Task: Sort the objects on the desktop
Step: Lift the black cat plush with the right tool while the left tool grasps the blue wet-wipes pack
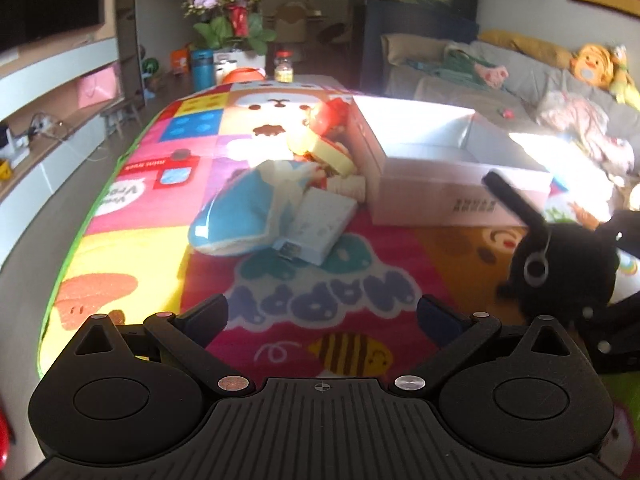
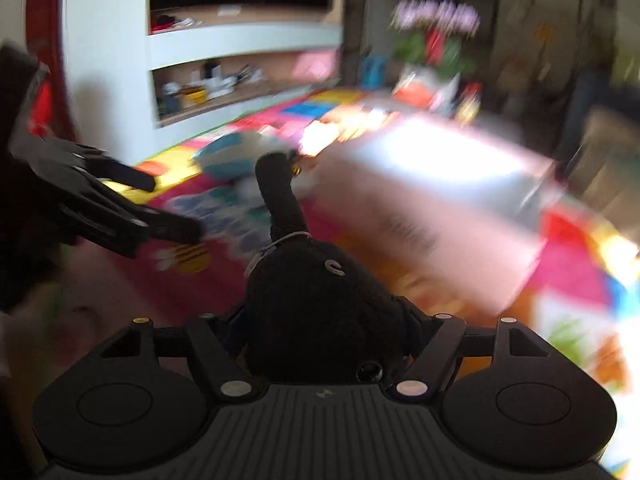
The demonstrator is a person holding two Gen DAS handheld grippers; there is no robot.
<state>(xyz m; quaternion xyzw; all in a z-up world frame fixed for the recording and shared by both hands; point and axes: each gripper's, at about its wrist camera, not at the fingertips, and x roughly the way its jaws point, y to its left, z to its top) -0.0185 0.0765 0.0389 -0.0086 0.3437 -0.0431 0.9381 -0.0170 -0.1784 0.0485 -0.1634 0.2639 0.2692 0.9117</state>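
Observation:
My right gripper (image 2: 324, 320) is shut on a black plush toy (image 2: 320, 300) with a long ear and a metal ring; it also shows in the left wrist view (image 1: 560, 272), held above the mat near the open white cardboard box (image 1: 436, 164). My left gripper (image 1: 322, 316) is open and empty above the colourful mat (image 1: 320, 300). Left of the box lies a pile: a blue plush (image 1: 248, 212), a small pale blue box (image 1: 320, 224) and a red and yellow toy (image 1: 328, 136). The right wrist view is blurred by motion.
At the table's far end stand a flower pot (image 1: 236, 28), a blue bottle (image 1: 202, 68) and a jar (image 1: 284, 66). A sofa with plush toys (image 1: 592, 64) is to the right, a TV shelf unit (image 1: 48, 80) to the left.

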